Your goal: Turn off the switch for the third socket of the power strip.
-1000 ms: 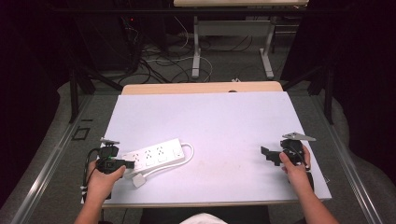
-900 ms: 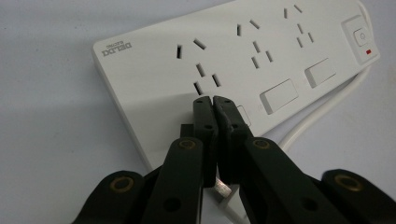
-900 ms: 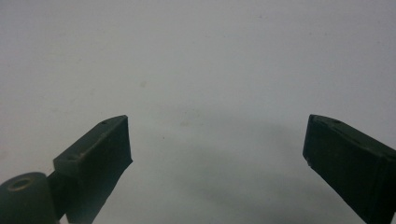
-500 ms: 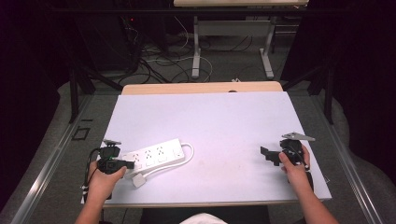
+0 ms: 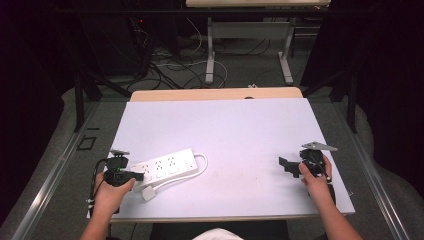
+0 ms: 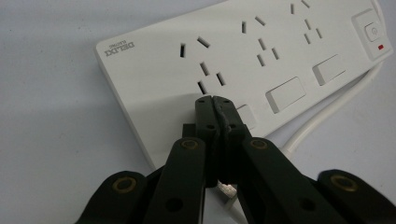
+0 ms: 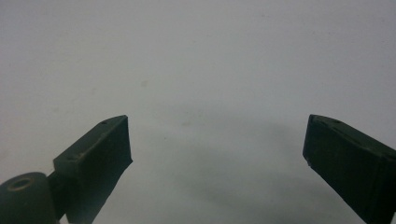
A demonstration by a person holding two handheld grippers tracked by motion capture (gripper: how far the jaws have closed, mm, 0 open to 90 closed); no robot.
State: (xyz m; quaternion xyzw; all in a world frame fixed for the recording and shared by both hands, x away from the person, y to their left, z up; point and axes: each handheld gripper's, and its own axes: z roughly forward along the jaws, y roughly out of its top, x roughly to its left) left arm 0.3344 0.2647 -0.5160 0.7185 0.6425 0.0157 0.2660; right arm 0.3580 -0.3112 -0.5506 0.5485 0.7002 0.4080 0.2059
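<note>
No change since earlier frames: left gripper stays pressed together over power strip; right gripper stays spread.

Lab-style recording room with a test table

A white-topped table stands between dark curtains; loose cables sprawl over the grey floor behind it, beside the metal legs of a second bench.

Glossy white plastic power strip
</note>
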